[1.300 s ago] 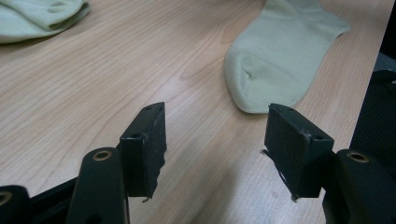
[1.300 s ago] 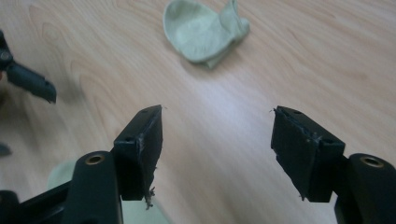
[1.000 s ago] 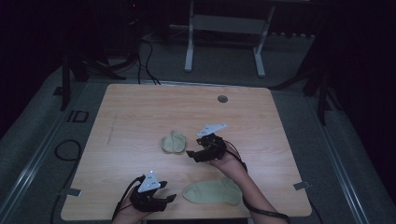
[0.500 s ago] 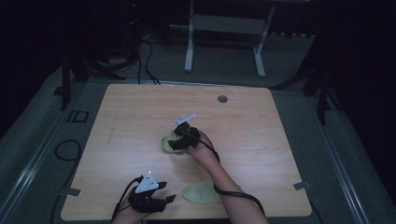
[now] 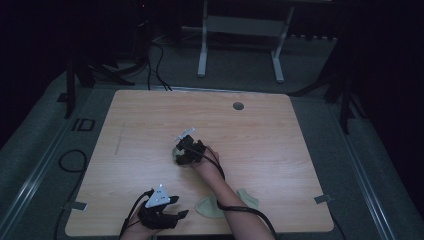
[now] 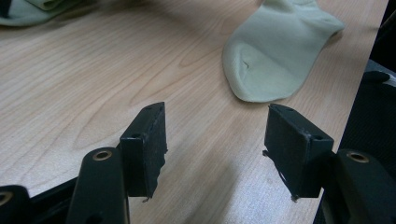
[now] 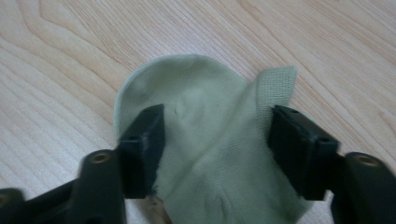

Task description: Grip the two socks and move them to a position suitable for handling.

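Note:
A folded pale green sock (image 7: 205,154) lies in the middle of the table (image 5: 150,125). My right gripper (image 7: 219,121) has come down over it. Its jaws straddle the sock (image 5: 175,154) and have just been closing; the pads (image 7: 144,144) sit at the sock's edges without a clear squeeze. A second pale green sock (image 6: 280,51) lies flat near the front edge, partly under the right forearm (image 5: 225,195). My left gripper (image 6: 217,121) rests open over bare wood at the front left (image 5: 176,217), a short way from the flat sock (image 5: 210,206), with nothing between its jaws.
A round cable hole (image 5: 238,106) sits near the table's far edge. A metal frame's legs (image 5: 202,50) and floor cables (image 5: 155,55) lie beyond the table. The table's front edge is right beside the left gripper.
The right hand has swung left and down, from beside the folded sock to over it. Its forearm now crosses the flat sock. The left gripper has kept still.

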